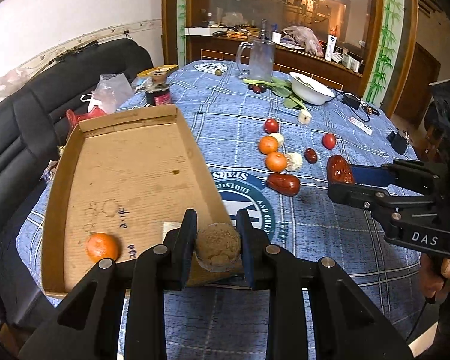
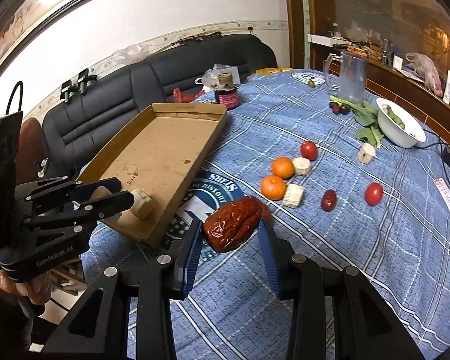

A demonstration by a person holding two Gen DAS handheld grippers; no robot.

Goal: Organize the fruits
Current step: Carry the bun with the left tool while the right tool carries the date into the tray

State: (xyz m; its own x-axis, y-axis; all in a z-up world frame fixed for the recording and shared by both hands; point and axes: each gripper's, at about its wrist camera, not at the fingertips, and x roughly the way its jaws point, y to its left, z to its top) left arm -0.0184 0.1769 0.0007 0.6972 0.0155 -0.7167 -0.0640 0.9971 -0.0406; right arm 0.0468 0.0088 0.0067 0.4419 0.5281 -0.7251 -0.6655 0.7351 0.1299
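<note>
Date: the right gripper (image 2: 229, 234) clamps a wrinkled, glossy red date (image 2: 232, 228).
Chunk: the left gripper (image 1: 217, 247) grips a tan chunk (image 1: 217, 249), at the cardboard tray's (image 1: 129, 162) 5 o'clock corner.
Surface: blue plaid tablecloth (image 1: 315, 240); black sofa (image 1: 21, 126) at 9 o'clock.

Matt corrugated cardboard tray (image 1: 129, 162), stained. Woven blue plaid cloth (image 1: 315, 264) over desk. Glossy wrinkled red date (image 2: 232, 228) in matt black plastic right tongs (image 2: 229, 234). Left tongs (image 1: 217, 240): rough sandy-brown chunk (image 1: 217, 247). Glossy black leather sofa (image 2: 111, 96).
</note>
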